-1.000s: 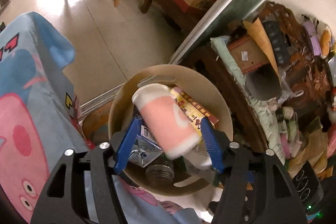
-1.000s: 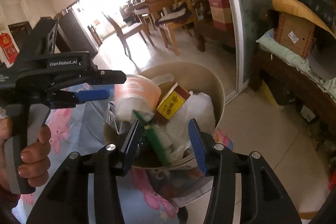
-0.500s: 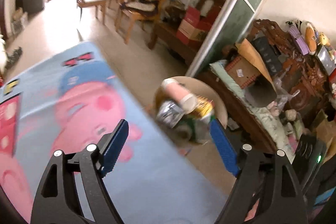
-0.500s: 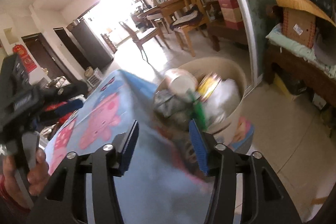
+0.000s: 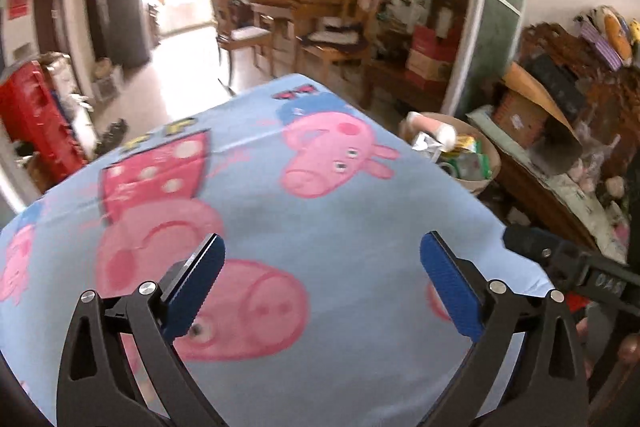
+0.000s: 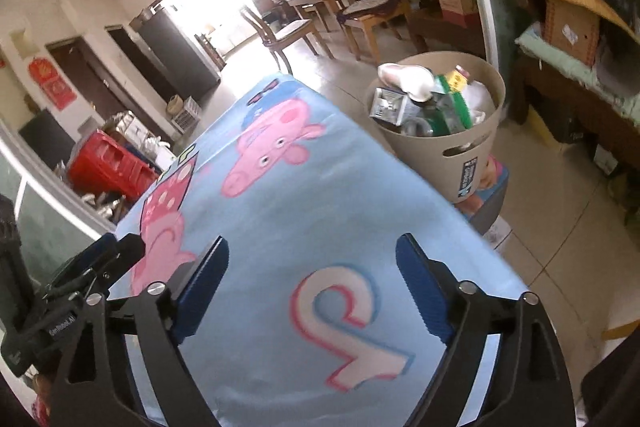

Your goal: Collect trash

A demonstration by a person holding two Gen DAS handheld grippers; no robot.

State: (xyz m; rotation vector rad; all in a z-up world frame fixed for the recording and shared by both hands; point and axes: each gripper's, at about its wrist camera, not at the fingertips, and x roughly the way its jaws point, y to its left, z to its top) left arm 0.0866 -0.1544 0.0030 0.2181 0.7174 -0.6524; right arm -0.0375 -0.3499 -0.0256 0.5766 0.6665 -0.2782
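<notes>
- Our left gripper (image 5: 322,285) hangs over the near part of the blue cartoon-pig cloth (image 5: 320,195). Its jaws are spreading apart, with nothing between the blue pads but cloth below.
- We see no loose trash on the cloth in either wrist view; the surface ahead of both grippers is bare print.
- Our right gripper (image 6: 312,285) sits just beside the left one, whose black body shows at the left edge of the right wrist view. Its jaws are also widening and carry nothing.
- The task's things lie to the right and beyond: a beige waste bin (image 6: 476,151) stands on the floor past the cloth's far right edge, well apart from both grippers.
- The bin is heaped above its rim: a pink-and-white paper cup (image 6: 406,77) lies on its side on top, a silvery carton (image 6: 386,105) beside it, green packaging (image 6: 454,105) further right.
- We judge the right hand the nearer to the bin. With nothing left on the cloth, the collecting looks done or nearly so; any coming reach depends on trash outside these views.
</notes>
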